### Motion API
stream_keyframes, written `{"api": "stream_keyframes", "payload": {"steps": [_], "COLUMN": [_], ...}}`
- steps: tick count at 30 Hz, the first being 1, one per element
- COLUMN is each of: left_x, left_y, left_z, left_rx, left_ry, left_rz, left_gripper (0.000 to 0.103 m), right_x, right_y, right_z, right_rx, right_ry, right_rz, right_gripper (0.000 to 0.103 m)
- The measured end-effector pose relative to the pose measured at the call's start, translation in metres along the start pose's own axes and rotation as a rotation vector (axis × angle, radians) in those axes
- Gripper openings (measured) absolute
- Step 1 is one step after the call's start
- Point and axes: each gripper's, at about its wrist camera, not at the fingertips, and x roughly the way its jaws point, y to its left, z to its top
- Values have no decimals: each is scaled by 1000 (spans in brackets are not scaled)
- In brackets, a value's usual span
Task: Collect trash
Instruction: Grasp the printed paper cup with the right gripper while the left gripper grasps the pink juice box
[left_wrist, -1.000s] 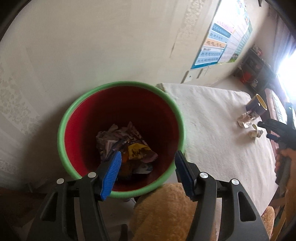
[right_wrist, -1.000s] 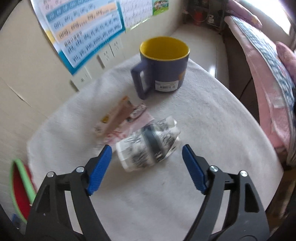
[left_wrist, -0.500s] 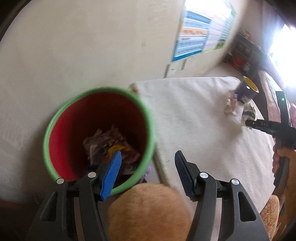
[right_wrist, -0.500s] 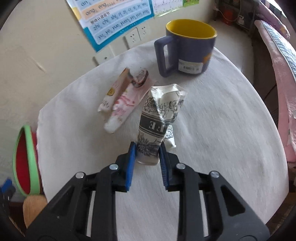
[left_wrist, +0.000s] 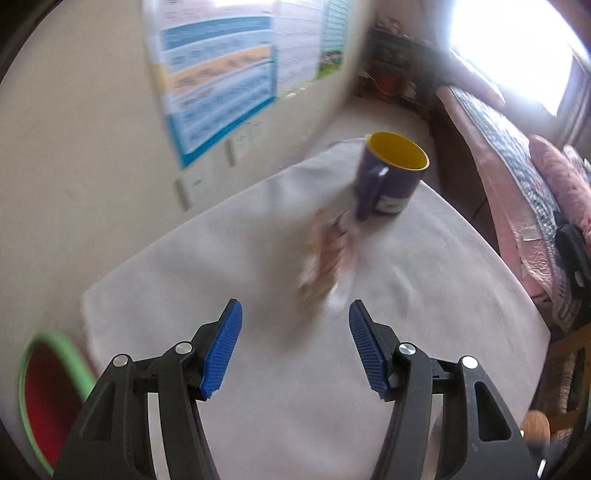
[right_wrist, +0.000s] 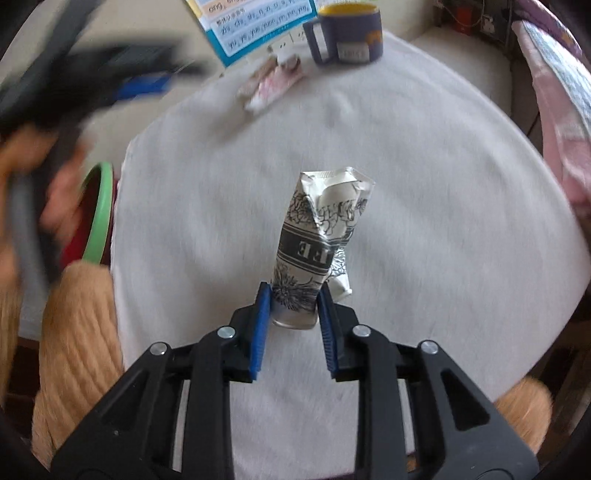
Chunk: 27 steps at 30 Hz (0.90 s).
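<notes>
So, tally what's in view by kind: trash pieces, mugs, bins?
Trash pieces: 2, the crumpled wrapper in the right gripper and the pink packet
Mugs: 1, the blue mug
Bins: 1, the red bin
Total: 4

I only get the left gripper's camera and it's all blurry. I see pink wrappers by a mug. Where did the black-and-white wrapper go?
Observer: The right gripper has it, blue pads squeezing the crumpled black-and-white wrapper near its bottom end.
Operator: Is it lying on the table?
Observer: No, it sticks up from the jaws above the white cloth.
Operator: Is the bin close to it?
Observer: The green-rimmed red bin sits off the cloth's left edge in that view.
</notes>
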Motion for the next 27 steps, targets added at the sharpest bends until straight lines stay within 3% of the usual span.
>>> {"api": "stream_keyframes", "payload": {"steps": [3,7,9,13,17,18,19,27], "left_x": [31,64,79,94,78,72,65,-6], "left_y": [-23,-31,-27,-17,-26,-26,-26,3], "left_z": [21,34,34,25,24,22,19,-32], "left_rx": [32,15,-39,-130,-52,-41,-33,-63], "left_ry": [28,79,121,169,129,118,114,61], "left_rz": [11,40,51,-4,29,24,21,15], "left_gripper": [57,57,57,50,35,19,14,14], "right_x": [1,-2,-8,-17,-18,-18,-18,-13], "right_y": [2,-2,-6,-18,-29,-30,-31,-25], "right_z": [-18,-27,-27,-22,-19,-18,-17,4], "right_rx": [-7,9,24,61,110,122,132,164], "right_ry": [12,6,-11,-50,-57,-57,-59,-59], "right_rz": [11,57,81,102,111,115,119,137], "right_gripper": [28,41,41,42,42,42,42,46]}}
